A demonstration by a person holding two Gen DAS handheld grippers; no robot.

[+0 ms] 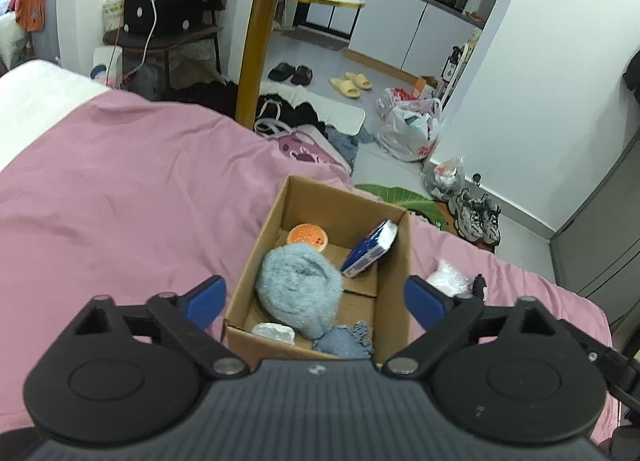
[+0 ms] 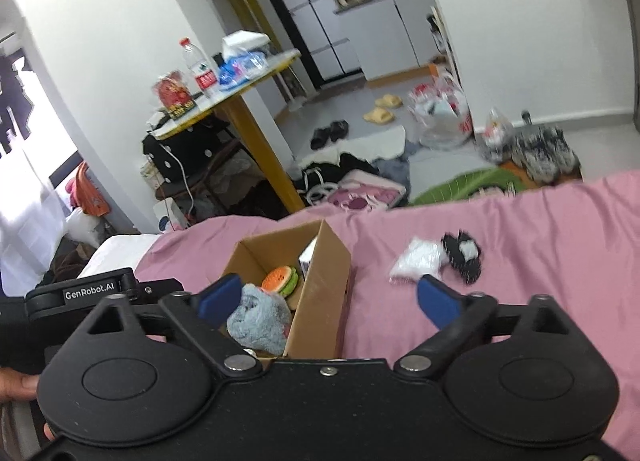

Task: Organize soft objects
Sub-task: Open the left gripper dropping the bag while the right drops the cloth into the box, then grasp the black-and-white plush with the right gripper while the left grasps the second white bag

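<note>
An open cardboard box (image 1: 396, 285) sits on the pink bedspread (image 1: 120, 201). It holds a fluffy grey-blue cloth (image 1: 298, 289), an orange burger-shaped plush (image 1: 308, 237), a blue-and-white packet (image 1: 370, 249), a blue knit piece (image 1: 344, 343) and a small white item (image 1: 274, 333). My left gripper (image 1: 316, 297) is open and empty above the box's near end. My right gripper (image 2: 328, 301) is open and empty, above the box's (image 2: 320, 301) right wall. To its right on the bedspread (image 2: 520, 229) lie a white soft bag (image 2: 418, 259) and a black-and-white fuzzy item (image 2: 464, 253).
The bed edge drops to a floor cluttered with clothes, bags (image 1: 412, 129), slippers (image 1: 352, 85) and sneakers (image 1: 476, 217). A round table on a yellow post (image 1: 256, 49) stands beyond the bed. The left gripper's body shows at left in the right wrist view (image 2: 92, 293).
</note>
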